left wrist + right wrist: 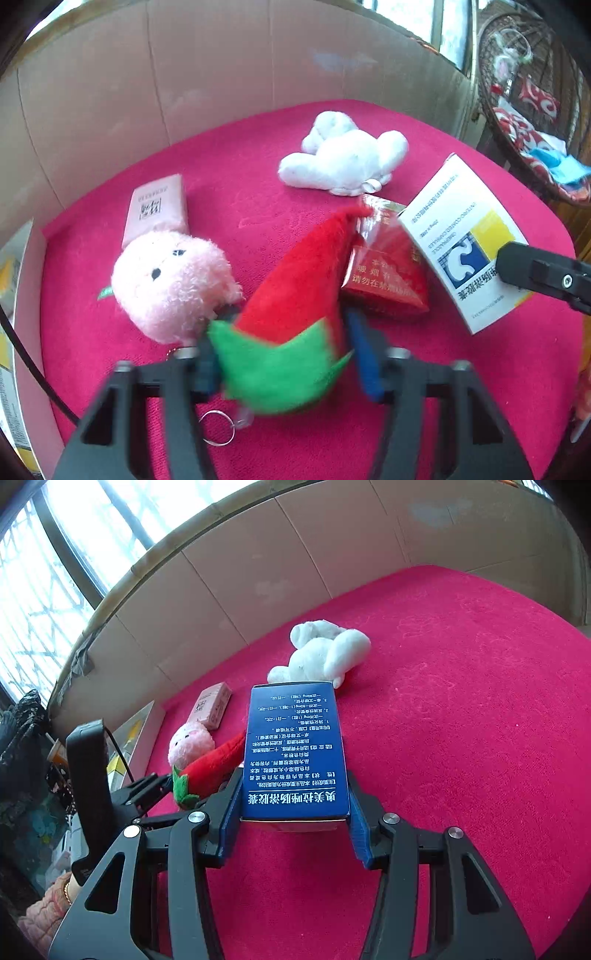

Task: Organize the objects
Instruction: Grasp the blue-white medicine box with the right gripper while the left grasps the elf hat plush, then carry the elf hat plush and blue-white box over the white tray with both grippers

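A red carrot plush (299, 280) with green leaves lies on the red cloth (258, 206), and my left gripper (284, 354) is shut on its leafy end. The right wrist view shows the same carrot plush (210, 768) in the left gripper (162, 779). My right gripper (295, 823) is shut on a blue and white medicine box (295, 753), held above the cloth. That medicine box (461, 236) hangs at the right of the left wrist view. A red cigarette pack (384, 269) lies against the carrot's tip.
A pink plush head (170, 284), a pink packet (157, 206) and a white plush (343, 158) lie on the cloth. Cardboard walls (221, 74) stand behind. Boxes (11, 295) sit at the left edge, and a wicker chair (535, 110) stands off to the right.
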`<state>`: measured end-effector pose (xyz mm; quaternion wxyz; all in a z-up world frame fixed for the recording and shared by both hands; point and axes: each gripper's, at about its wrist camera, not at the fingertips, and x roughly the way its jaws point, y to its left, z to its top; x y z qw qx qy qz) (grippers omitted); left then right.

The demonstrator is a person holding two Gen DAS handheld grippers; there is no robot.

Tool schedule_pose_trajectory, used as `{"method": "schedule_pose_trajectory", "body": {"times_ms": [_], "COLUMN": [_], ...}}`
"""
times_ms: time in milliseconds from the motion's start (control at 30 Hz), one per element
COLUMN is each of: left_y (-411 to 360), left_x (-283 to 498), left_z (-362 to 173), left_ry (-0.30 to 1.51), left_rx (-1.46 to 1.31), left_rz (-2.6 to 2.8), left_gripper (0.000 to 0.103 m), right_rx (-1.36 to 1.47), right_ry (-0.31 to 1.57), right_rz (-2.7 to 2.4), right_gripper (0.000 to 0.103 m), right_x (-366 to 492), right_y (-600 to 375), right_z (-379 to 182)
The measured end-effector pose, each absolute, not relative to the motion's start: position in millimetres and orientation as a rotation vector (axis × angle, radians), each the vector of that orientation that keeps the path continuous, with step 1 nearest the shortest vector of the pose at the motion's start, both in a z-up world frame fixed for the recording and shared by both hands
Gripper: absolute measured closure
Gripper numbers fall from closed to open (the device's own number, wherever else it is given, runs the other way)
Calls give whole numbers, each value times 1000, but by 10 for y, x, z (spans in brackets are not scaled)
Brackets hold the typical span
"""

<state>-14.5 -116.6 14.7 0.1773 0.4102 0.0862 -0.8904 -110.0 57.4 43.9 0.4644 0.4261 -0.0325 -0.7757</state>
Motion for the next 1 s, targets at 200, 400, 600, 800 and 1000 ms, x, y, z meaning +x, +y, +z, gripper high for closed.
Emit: {"method": "schedule_pose_trajectory", "body": {"times_ms": [200, 400, 600, 800, 1000], "left_y": [-1084, -1018, -1045, -954, -914], "left_x": [-26, 198, 486, 695, 788], "left_z": [263, 384, 443, 515, 565], "left_ry": [186, 177, 247, 206, 186], "left_rx": [1049, 895, 781, 694, 655], "left_rz": [-2524, -2504, -2460, -2444, -2450], "left_gripper": [65, 65, 65, 65, 65], "right_rx": [1010, 917, 921, 885, 877], "right_ry": [-50, -19, -46, -28, -5], "right_rz": [-1939, -1979, -1977, -2002, -1995], "right_gripper": [54, 54, 54, 54, 54], "right_x": [-992, -847, -874, -812, -703], "right_y": [632, 667, 706, 716, 696], "right_z": [348, 308, 304, 357, 403]}}
